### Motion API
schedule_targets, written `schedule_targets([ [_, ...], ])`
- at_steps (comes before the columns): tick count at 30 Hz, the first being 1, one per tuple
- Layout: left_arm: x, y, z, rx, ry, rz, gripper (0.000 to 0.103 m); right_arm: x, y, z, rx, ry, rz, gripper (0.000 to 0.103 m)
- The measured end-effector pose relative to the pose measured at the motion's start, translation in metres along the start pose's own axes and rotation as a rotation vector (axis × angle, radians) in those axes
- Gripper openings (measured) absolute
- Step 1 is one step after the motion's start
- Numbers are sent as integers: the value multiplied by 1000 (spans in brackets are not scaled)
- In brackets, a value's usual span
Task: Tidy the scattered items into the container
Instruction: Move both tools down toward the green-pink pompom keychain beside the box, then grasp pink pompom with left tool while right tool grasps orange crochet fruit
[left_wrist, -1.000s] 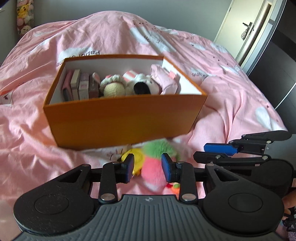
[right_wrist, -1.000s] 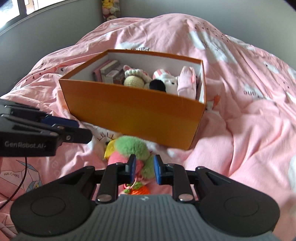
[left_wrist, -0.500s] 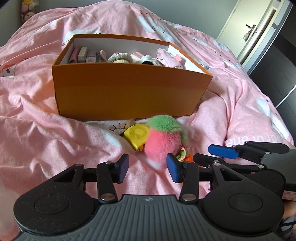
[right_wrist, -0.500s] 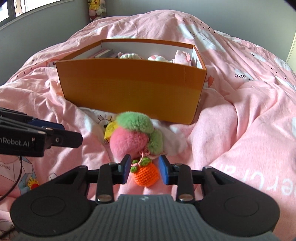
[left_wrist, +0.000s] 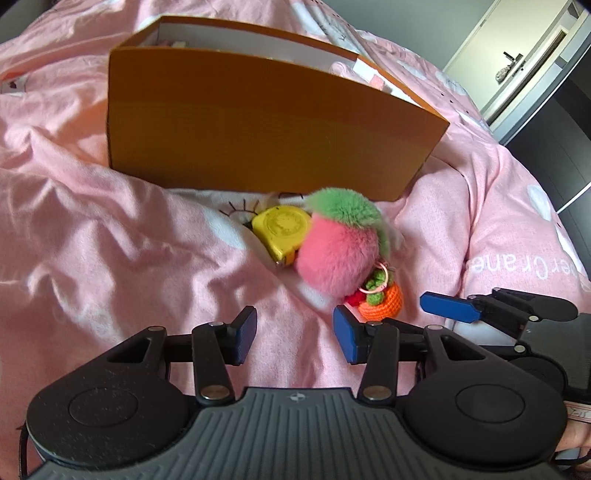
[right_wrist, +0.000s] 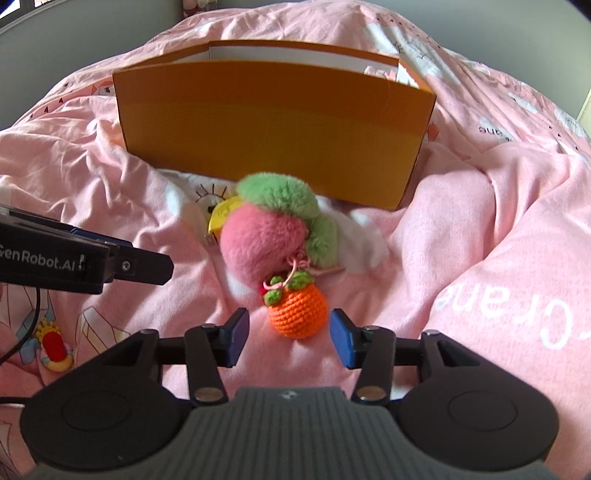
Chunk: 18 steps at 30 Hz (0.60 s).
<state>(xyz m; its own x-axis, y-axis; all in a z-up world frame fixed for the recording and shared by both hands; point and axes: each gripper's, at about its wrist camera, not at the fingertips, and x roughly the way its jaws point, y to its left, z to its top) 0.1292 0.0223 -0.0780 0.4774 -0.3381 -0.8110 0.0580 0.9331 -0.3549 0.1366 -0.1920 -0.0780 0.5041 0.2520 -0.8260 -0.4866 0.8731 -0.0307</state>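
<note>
Pink cloud-print duvet on the bed (right_wrist: 480, 229) carries the orange rectangular cardboard box (right_wrist: 273, 129), w/ the fluffy pink-and-green pompom (right_wrist: 266, 240), yellow plastic tape measure (left_wrist: 282, 230) & small orange crocheted charm (right_wrist: 297, 310) touching each other just in front of it. Left hand-held gripper (left_wrist: 293, 336): jaws part-open, nothing between. Right hand-held gripper (right_wrist: 290, 338): jaws opening, either side of the charm, pads not touching it.

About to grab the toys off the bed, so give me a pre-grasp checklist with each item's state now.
1. Right gripper jaws opening, nothing pinched: ok.
2. Crochet orange charm lined up just ahead of its pads: ok.
3. Left gripper open and empty: ok.
4. Yellow tape measure free to lift: not ok, the pink-and-green pompom leans on it.
5. Room left in the orange box: cannot tell, inside hidden.
</note>
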Motion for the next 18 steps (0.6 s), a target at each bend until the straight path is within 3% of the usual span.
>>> schedule_targets([
  [10, 15, 13, -2, -38, 40, -29, 54, 17, 0, -8, 25, 54, 37, 52],
  [18, 22, 12, -1, -20, 58, -28, 54, 25, -8, 1, 60, -11, 11, 52],
])
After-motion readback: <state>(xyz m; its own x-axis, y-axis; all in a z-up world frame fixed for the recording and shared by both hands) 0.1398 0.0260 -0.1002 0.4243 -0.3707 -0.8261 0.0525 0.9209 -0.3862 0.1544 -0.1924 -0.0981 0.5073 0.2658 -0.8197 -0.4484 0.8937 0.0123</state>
